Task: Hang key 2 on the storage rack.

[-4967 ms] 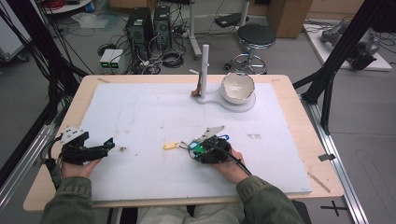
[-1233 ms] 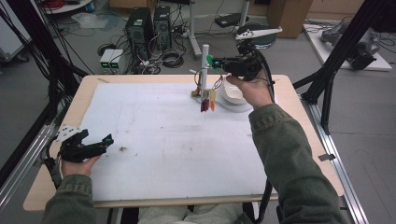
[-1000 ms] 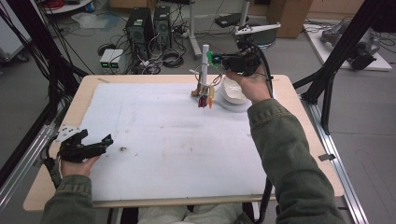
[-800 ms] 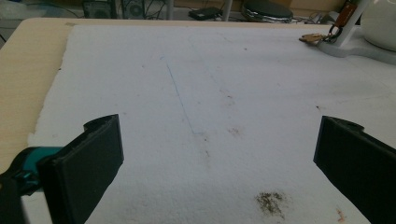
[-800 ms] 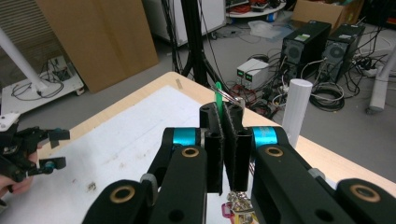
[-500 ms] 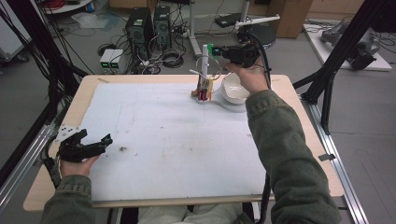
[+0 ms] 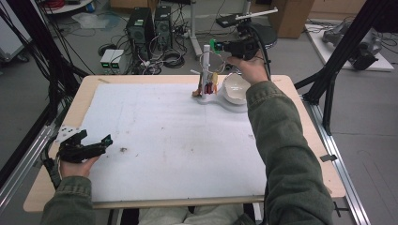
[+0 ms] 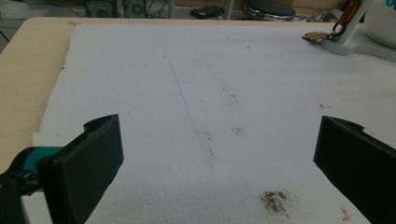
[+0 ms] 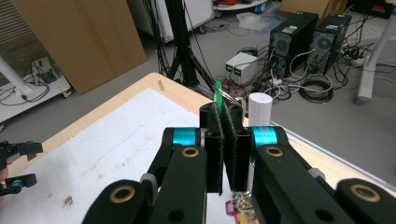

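Note:
My right gripper [image 7: 219,47] is held high over the table's far edge, beside the top of a white post [image 7: 205,58]. In the right gripper view its jaws [image 9: 223,112] are shut on a bunch of keys: a green tag [image 9: 217,97] sticks out past the tips, and keys with a red tag [image 9: 233,205] dangle below. In the high view the hanging keys [image 7: 209,84] rest against the post. My left gripper [image 7: 96,137] lies low at the table's left front, open with nothing between its jaws [image 8: 215,154].
The post rises from a white stand [image 7: 220,99] that also carries a white bowl [image 7: 234,89]. Another key with a brown tag [image 8: 322,35] lies at the stand's base. A white sheet [image 7: 178,140] covers the table. Computers and cables lie on the floor beyond.
Five seconds ago my right gripper was at the table's front centre over the keys. Within the last second it carried them left and slightly up, to the post. The left gripper stayed put.

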The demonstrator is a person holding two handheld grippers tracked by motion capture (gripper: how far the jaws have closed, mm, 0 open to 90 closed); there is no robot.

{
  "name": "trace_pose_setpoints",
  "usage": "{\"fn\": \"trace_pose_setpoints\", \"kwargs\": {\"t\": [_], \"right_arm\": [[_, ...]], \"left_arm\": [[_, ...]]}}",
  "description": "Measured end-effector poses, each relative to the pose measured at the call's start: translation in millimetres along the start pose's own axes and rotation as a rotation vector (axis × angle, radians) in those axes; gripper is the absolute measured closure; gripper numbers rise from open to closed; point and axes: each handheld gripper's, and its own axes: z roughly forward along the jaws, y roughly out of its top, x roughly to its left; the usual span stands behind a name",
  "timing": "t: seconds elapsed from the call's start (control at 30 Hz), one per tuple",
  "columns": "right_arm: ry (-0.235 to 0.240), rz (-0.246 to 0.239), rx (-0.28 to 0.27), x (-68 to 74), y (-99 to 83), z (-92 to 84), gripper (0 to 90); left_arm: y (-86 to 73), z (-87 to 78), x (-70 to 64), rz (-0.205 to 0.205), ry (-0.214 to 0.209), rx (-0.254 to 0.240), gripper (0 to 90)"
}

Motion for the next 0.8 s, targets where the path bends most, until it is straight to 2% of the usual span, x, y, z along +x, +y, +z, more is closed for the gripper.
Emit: {"fn": "trace_pose_setpoints", "kwargs": {"t": [0.17,0.37,0.47,0.5,0.6,0.8], "right_arm": [[-0.003,0.007,0.001,-4.2,4.5,5.5,87.7],[-0.006,0.005,0.044,-7.0,2.5,16.5,87.7],[-0.006,-0.004,0.049,-7.5,1.6,22.4,87.7],[-0.005,0.01,0.056,-6.5,1.3,23.4,87.7],[-0.012,0.005,0.064,-7.5,-0.3,27.5,87.7],[-0.028,0.028,0.091,-12.8,-5.7,32.8,87.6]], "left_arm": [[0.0,0.0,1.5,-0.002,0.001,-0.001,1.9],[0.1,-0.7,3.0,-0.004,0.007,-0.003,1.9],[0.1,-0.9,3.3,-0.005,0.008,-0.003,1.9],[0.0,-0.9,3.3,-0.005,0.009,-0.003,1.9],[0.0,-1.1,3.5,-0.006,0.008,-0.003,1.9],[0.0,-1.3,4.1,-0.004,0.008,-0.001,1.9]]}}
